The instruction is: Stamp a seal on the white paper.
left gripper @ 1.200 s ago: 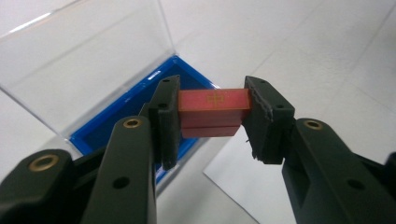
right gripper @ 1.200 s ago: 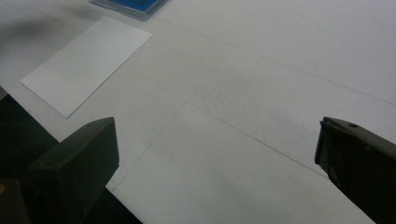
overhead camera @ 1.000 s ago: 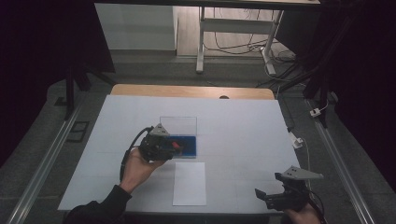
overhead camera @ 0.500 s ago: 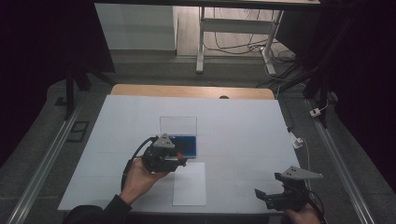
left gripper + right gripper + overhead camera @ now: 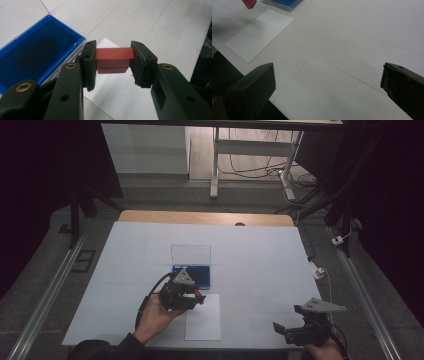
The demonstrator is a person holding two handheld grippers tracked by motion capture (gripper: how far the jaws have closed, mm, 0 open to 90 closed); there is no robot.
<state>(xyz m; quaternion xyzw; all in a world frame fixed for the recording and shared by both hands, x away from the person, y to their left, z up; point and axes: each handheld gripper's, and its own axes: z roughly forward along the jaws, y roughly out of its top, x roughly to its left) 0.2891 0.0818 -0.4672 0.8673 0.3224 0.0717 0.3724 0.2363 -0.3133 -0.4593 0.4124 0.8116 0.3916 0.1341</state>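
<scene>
A small red block [image 5: 114,58] is clamped between the jaws of the left gripper [image 5: 113,63], gripped by its two short ends so that its top face, marked with a faint gold cross, is left uncovered. In the high view the left gripper [image 5: 192,296] is seen low and centre in the frame, held above the upper left corner of a white sheet of paper [image 5: 204,320] that lies flat on the white table [image 5: 260,265]. Just beyond it, toward the middle of the frame, an open blue case [image 5: 199,275] is set with its clear lid [image 5: 190,254] folded back, its dark blue interior empty in the left gripper view [image 5: 37,51]. The block appears to have been lifted clear of the case so that it can be set down on the paper, though that is a judgement. The right gripper [image 5: 300,330] is kept aside at the lower right of the frame, its jaws parted wide over bare table with nothing between them, apparently held ready and out of the way.
</scene>
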